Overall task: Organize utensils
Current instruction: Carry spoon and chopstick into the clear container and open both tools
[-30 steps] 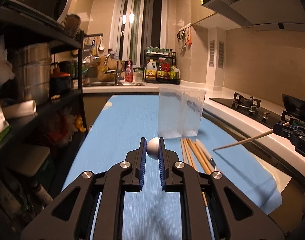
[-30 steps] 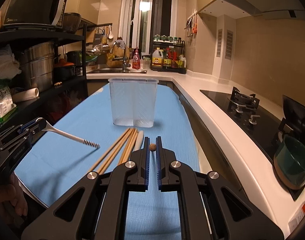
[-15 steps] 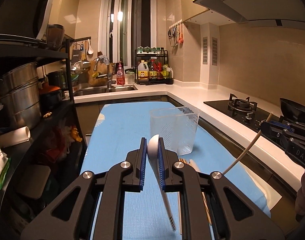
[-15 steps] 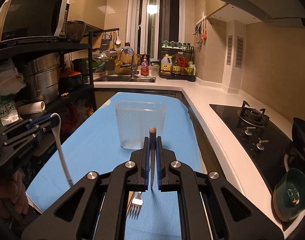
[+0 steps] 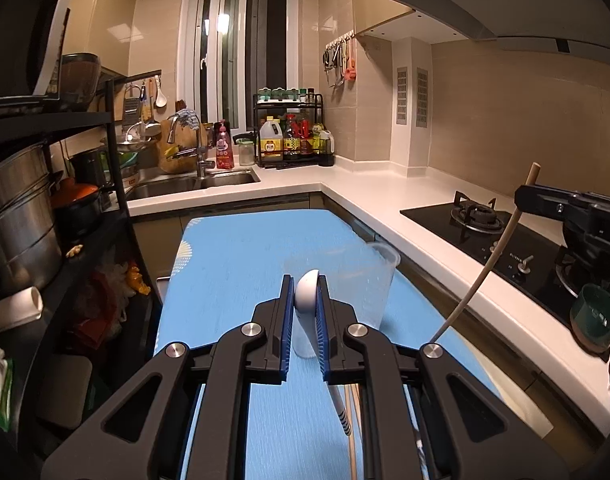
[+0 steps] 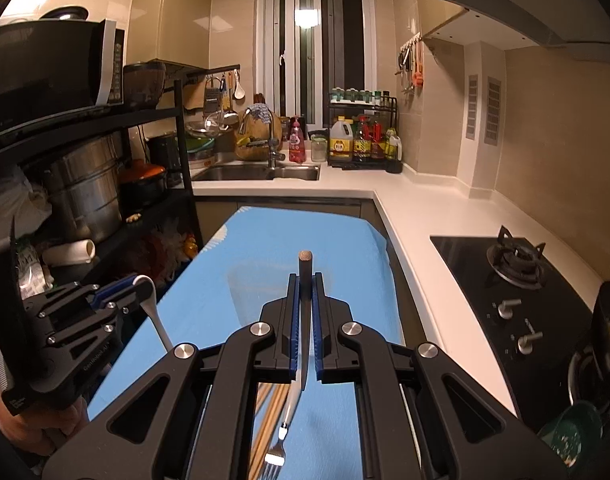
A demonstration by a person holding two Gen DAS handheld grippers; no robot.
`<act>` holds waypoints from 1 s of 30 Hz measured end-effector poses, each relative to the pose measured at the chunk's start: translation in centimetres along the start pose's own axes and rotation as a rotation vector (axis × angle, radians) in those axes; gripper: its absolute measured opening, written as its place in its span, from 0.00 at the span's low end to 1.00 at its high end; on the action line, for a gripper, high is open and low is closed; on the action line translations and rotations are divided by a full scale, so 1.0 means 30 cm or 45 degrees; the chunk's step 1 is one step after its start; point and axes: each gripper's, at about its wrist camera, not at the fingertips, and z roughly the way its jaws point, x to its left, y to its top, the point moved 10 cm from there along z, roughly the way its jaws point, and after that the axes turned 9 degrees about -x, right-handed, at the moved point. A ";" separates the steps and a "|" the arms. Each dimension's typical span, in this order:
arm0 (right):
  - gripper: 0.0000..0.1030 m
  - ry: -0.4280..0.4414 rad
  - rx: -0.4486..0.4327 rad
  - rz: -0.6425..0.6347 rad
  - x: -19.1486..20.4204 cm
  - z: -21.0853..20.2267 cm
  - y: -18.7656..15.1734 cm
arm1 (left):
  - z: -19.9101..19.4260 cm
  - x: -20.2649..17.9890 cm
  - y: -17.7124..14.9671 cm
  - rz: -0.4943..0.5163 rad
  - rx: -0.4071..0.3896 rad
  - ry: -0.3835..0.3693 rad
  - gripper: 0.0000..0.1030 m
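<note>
Left wrist view: the left gripper (image 5: 305, 300) is closed on a white spoon (image 5: 307, 294), bowl end up between the blue pads (image 5: 288, 312), handle hanging down and toward the camera.
Landmark: a clear plastic container (image 5: 379, 280) stands upright on the blue cloth (image 5: 233, 264); it is just behind the left gripper's tips.
Right gripper, seen from the left: the right gripper (image 5: 545, 200) is to the right of the container and higher than its rim, holding a long wooden-handled utensil (image 5: 493, 256) tilted, its lower end toward the cloth. The working end is hidden in this view.
Chopsticks, left view: only a short piece of the wooden chopsticks (image 5: 351, 432) shows under the gripper, nearer to the camera than the container.
Right wrist view: the right gripper (image 6: 305, 300) is closed on the dark handle of a fork (image 6: 301, 344); only here do the metal tines show, pointing down toward the camera.
Container, right view: the clear container (image 6: 257, 292) is faint, directly behind the gripper.
Left gripper, seen from the right: the left gripper (image 6: 121, 292) is to the left of the container; the spoon (image 6: 151, 300) hangs from its closed jaws, and the person's hand (image 6: 37, 420) shows below.
Chopsticks, right view: several chopsticks (image 6: 269, 412) lie on the cloth under the fork.
</note>
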 end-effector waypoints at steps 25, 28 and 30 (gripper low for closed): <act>0.06 0.020 0.090 -0.037 -0.032 0.439 0.113 | 0.489 0.010 0.233 0.124 0.004 0.006 0.10; 0.06 0.017 0.124 -0.033 -0.040 0.468 0.061 | 0.519 -0.001 0.164 0.123 0.054 -0.009 0.10; 0.06 0.018 0.141 -0.026 -0.041 0.480 0.035 | 0.533 0.000 0.128 0.117 0.081 -0.014 0.11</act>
